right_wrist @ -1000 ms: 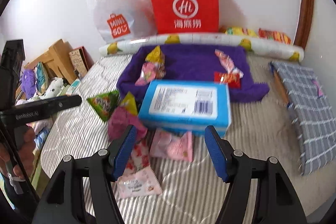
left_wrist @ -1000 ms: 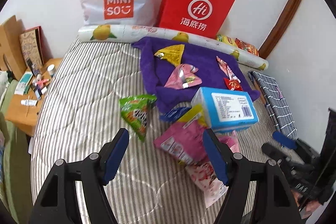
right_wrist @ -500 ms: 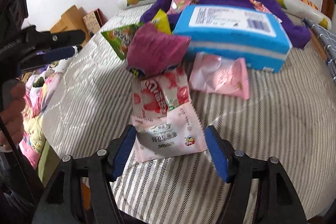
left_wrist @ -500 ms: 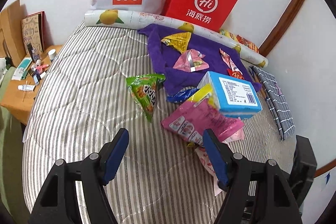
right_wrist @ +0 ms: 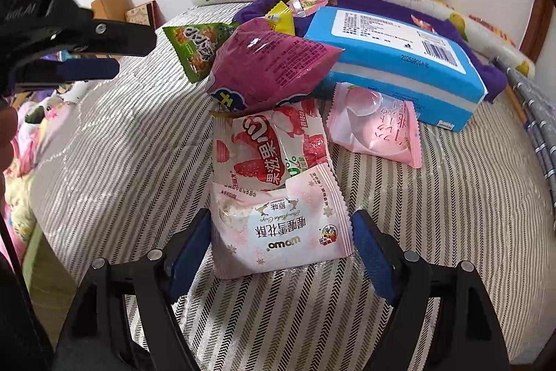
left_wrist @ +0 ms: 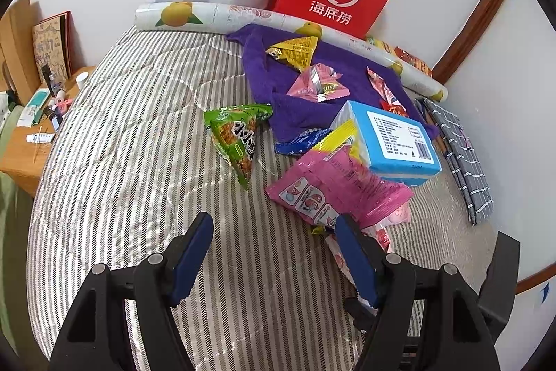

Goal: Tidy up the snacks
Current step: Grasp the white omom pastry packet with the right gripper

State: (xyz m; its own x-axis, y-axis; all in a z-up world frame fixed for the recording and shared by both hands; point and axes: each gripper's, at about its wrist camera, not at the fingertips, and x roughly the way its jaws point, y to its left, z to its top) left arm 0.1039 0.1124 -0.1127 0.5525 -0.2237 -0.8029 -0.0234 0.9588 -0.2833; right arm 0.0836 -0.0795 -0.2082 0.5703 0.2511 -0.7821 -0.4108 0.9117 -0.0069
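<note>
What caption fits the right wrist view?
Right tool opening around a pale pink snack packet on the striped bed.

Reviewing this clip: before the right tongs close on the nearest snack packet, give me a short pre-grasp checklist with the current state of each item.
1. Pale pink snowflake-print snack packet lies between the right tongs: ok.
2. Right tongs wide enough: ok, jaws opening, pads not pressing the packet.
3. Packet free to lift: ok, its far edge lies on top of the red-and-white strawberry snack packet.
4. Left tongs out of the way: ok, open over bare striped mattress, holding nothing.
5. Drop-off spot, the purple towel with snacks on it: cannot tell, a guess only.
6. Grip depth on the packet's near edge: cannot tell.
</note>
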